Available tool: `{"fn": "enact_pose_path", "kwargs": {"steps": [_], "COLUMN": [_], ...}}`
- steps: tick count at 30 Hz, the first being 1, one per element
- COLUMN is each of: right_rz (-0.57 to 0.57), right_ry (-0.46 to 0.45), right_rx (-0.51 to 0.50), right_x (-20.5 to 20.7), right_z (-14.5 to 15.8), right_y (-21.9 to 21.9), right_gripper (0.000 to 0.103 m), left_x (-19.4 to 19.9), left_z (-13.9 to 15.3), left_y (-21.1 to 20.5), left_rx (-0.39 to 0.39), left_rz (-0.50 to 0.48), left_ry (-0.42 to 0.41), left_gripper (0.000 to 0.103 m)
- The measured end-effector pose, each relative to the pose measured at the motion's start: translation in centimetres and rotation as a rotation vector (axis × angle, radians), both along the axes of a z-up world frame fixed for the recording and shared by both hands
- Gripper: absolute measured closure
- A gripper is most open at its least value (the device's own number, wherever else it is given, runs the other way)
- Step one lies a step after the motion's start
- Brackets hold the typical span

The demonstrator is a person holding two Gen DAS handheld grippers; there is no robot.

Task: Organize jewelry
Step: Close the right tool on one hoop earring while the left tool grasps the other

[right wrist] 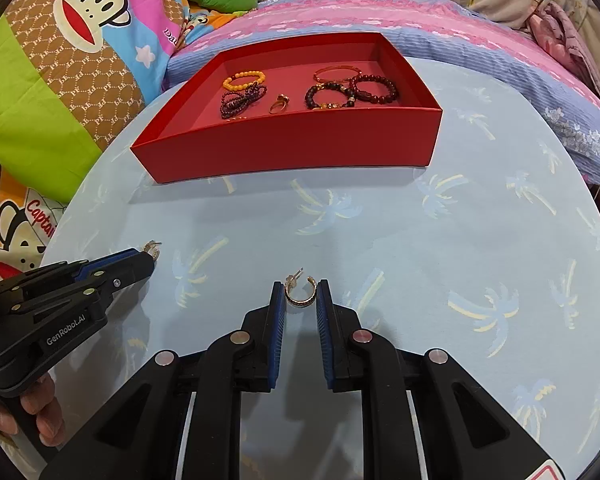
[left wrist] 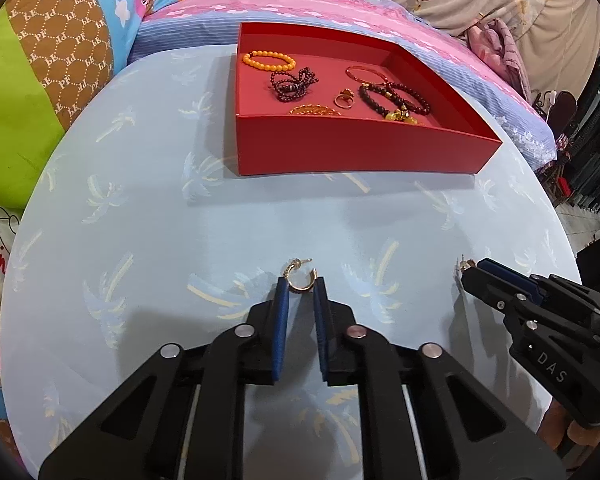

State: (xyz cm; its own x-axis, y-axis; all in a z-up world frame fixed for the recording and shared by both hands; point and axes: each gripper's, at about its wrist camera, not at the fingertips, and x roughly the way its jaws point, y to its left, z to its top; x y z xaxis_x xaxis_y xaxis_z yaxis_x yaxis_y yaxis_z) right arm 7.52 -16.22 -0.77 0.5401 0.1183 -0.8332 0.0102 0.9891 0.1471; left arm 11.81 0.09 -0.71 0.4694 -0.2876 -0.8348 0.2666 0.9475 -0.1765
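Note:
A red box (left wrist: 352, 152) (right wrist: 288, 148) holds several bracelets, a ring and dark bead strings at the far side of the round table. Two gold hoop earrings are at the gripper tips. My left gripper (left wrist: 301, 285) has its blue pads touching both sides of one earring (left wrist: 301, 280), which also shows in the right wrist view (right wrist: 152, 249). My right gripper (right wrist: 300, 290) is narrowly open around the other earring (right wrist: 299, 293), with small gaps to the pads; that earring shows at its tip in the left wrist view (left wrist: 465, 266).
The table carries a light blue palm-print cloth (left wrist: 140, 240) (right wrist: 460, 240). Colourful cartoon pillows (right wrist: 60, 60) lie to the left and a pink and blue quilt (right wrist: 380, 12) behind the box. The table edge curves close on both sides.

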Motion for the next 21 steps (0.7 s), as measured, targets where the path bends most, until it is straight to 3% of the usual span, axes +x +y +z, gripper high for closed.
{"fn": "enact_pose_path", "kwargs": {"steps": [5,9,11,17,19,21], "right_rz": [0.002,0.000,-0.001,-0.004,-0.005,-0.006], "right_ry": [0.000,-0.001,0.001,0.006,0.005,0.005], "right_rx": [0.000,0.004,0.003,0.014,0.014,0.015], "right_x": [-0.1,-0.1,-0.1,0.0,0.0,0.0], "right_z": [0.0,0.0,0.0,0.0,0.0,0.0], "right_y": [0.0,0.0,-0.1,-0.2,-0.2,-0.2], "right_gripper": [0.088,0.088,0.088,0.088,0.088,0.088], "left_x": [0.2,0.3,0.4,0.6,0.8,0.8], "left_z": [0.1,0.2,0.2,0.1,0.1,0.1], "left_y": [0.1,0.1,0.0,-0.9,-1.1,-1.1], "left_rx": [-0.007,0.009,0.015,0.030,0.018,0.015], "left_rz": [0.017,0.034,0.033,0.007,-0.007,-0.010], "left_ry": [0.007,-0.004,-0.007,-0.021,-0.014,-0.010], "left_gripper": [0.093,0.077,0.075,0.076,0.087,0.086]}}
